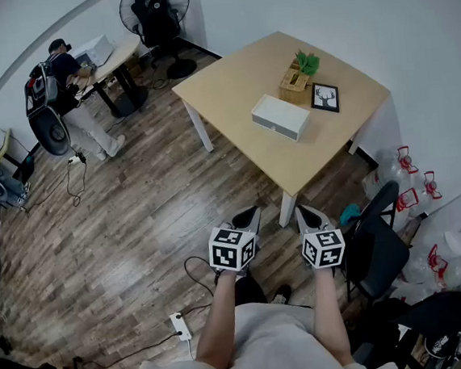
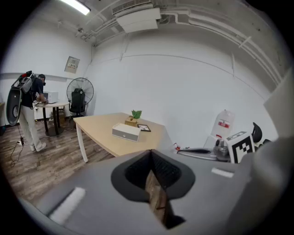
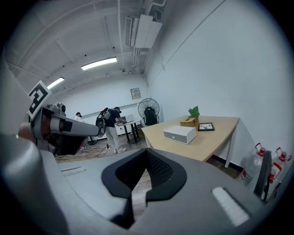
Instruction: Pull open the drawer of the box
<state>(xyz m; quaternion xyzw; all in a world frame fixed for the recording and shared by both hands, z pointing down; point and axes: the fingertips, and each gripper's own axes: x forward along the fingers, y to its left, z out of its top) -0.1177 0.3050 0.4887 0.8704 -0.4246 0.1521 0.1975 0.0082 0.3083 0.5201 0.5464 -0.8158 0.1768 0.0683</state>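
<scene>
The white box point(image 1: 280, 116) with its drawer closed lies on the light wooden table point(image 1: 237, 82), beside a wooden planter point(image 1: 295, 84) and a framed picture point(image 1: 325, 97). Both grippers hover over the floor, well short of the table's near corner. My left gripper point(image 1: 250, 215) and right gripper point(image 1: 305, 213) point toward the table, shut and holding nothing. In the left gripper view the box point(image 2: 126, 131) is far off beyond the shut left gripper point(image 2: 150, 153). In the right gripper view the box point(image 3: 179, 133) sits ahead to the right of the shut right gripper point(image 3: 147, 152).
A black chair point(image 1: 378, 246) stands at my right, with water bottles point(image 1: 409, 179) by the wall. A power strip point(image 1: 180, 326) and cables lie on the wood floor. A person point(image 1: 71, 89) works at a far desk near a fan point(image 1: 155, 8).
</scene>
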